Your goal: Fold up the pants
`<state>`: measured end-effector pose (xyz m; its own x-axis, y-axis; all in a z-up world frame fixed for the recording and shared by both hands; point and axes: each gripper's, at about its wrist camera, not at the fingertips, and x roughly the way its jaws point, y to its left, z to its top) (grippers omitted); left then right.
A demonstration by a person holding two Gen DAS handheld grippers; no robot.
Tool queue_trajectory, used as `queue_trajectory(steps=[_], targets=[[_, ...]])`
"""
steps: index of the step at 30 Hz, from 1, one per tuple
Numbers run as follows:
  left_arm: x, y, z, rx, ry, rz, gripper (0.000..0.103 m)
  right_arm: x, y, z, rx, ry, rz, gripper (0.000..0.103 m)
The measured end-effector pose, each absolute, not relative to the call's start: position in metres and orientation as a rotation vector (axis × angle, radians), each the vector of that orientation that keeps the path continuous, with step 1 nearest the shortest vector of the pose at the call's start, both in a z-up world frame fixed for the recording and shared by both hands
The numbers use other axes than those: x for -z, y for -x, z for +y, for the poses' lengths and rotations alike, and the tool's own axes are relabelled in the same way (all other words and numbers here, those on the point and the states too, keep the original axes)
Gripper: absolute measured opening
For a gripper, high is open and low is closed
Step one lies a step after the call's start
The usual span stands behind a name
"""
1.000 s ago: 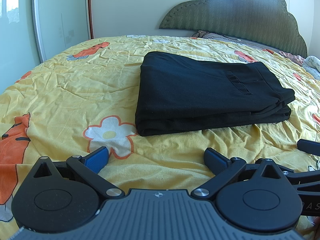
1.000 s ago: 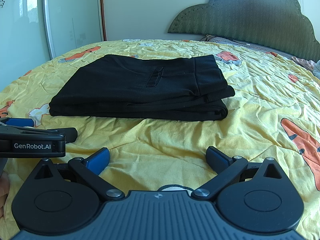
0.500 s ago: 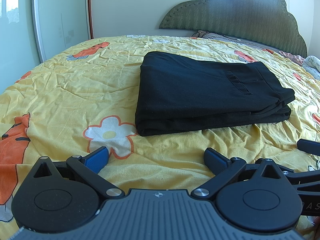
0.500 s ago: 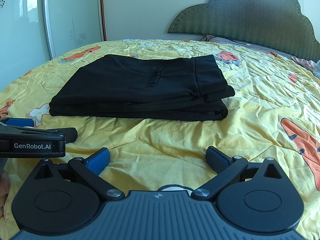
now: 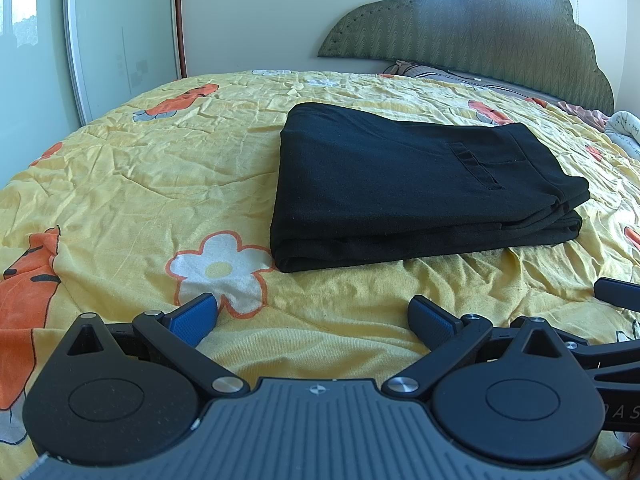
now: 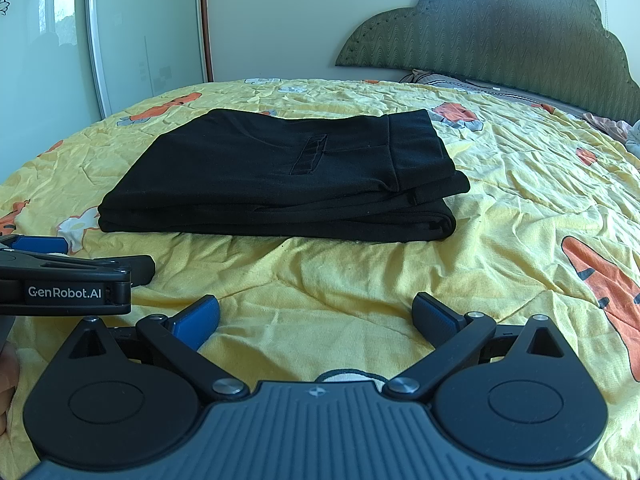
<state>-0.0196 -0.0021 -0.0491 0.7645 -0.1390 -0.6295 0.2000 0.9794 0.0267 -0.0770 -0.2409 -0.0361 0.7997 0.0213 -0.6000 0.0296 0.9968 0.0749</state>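
Observation:
The black pants point(image 5: 408, 188) lie folded into a flat stack on the yellow bedspread point(image 5: 140, 184), waistband end to the right. They also show in the right wrist view point(image 6: 280, 176). My left gripper point(image 5: 312, 316) is open and empty, low over the bedspread, short of the stack's near edge. My right gripper point(image 6: 316, 316) is open and empty, also in front of the stack. The left gripper's body point(image 6: 64, 280) shows at the left of the right wrist view. Part of the right gripper point(image 5: 618, 292) shows at the right edge of the left wrist view.
A green padded headboard point(image 5: 480, 24) stands behind the bed. Glass wardrobe doors point(image 6: 120, 32) line the left wall. Pillows and bedding point(image 5: 624, 128) lie at the far right. The bedspread has orange and white flower prints point(image 5: 220, 268).

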Motion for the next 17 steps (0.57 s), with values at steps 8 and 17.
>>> queue_trajectory(steps=[8,17], targets=[[0.0491,0.0196,-0.0021,0.184,-0.094,0.676,0.103,0.0361,0.0771,-0.2408,0.005,-0.082,0.644,0.103],[0.0481,0.0197,-0.0007,0.193,-0.086,0.676,0.103,0.0359,0.0773,-0.2406,0.002,-0.083,0.647,0.103]])
